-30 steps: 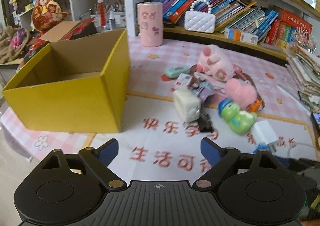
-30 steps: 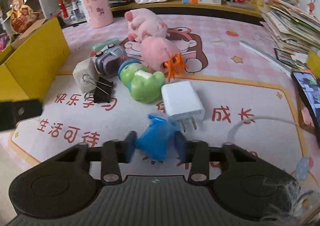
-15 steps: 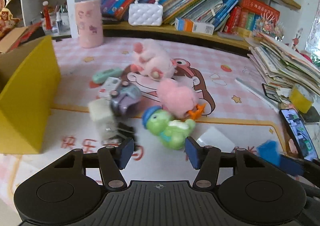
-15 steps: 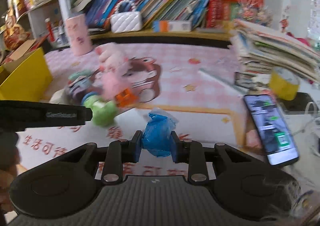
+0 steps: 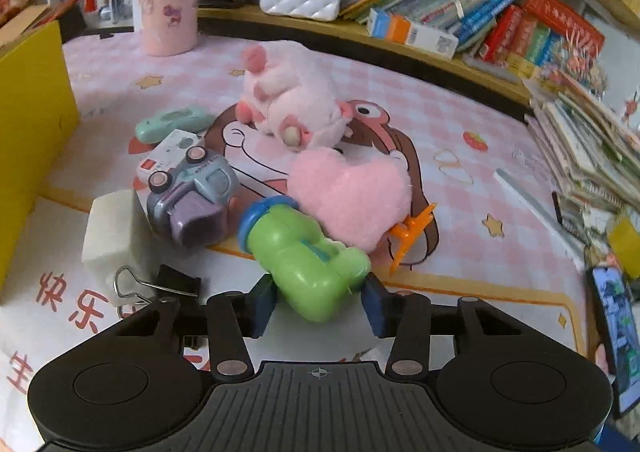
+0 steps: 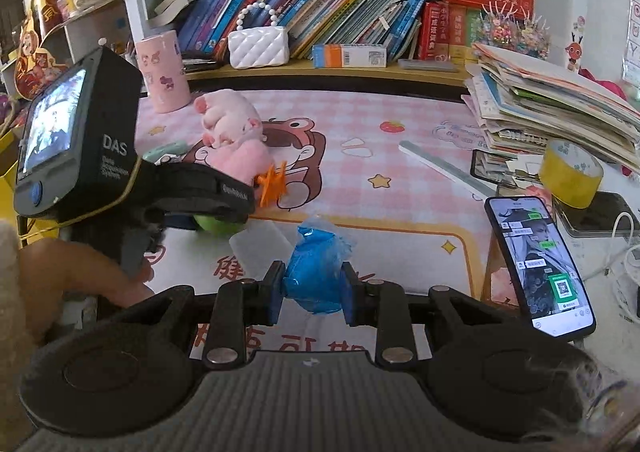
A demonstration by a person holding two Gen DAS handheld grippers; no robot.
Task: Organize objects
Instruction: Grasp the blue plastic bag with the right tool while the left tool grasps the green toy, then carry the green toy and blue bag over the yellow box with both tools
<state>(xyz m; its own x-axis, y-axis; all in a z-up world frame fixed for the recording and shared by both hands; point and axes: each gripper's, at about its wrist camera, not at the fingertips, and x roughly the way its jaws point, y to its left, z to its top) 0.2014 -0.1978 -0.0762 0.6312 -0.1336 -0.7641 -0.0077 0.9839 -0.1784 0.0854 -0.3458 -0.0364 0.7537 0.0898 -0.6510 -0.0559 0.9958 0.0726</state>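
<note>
My left gripper (image 5: 318, 306) is open, its jaws on either side of the near end of a green toy with a blue cap (image 5: 304, 252) lying on the mat; I cannot tell if the pads touch it. My right gripper (image 6: 312, 292) is shut on a blue wrapped object (image 6: 316, 272) and holds it above the mat. The left gripper body (image 6: 120, 172) shows at the left of the right wrist view, over the green toy (image 6: 218, 226). A yellow box (image 5: 28, 124) stands at the far left.
Around the green toy lie a pink heart plush (image 5: 352, 196), a pink pig plush (image 5: 292, 112), a grey toy camera (image 5: 196, 196), a white block (image 5: 112, 232), a binder clip (image 5: 160, 288) and an orange clip (image 5: 412, 232). A phone (image 6: 536, 264), tape roll (image 6: 570, 172) and paper stack (image 6: 552, 108) are right.
My left gripper has swung right from the yellow box and come down around the green toy. My right gripper has lifted the blue object off the mat and moved right.
</note>
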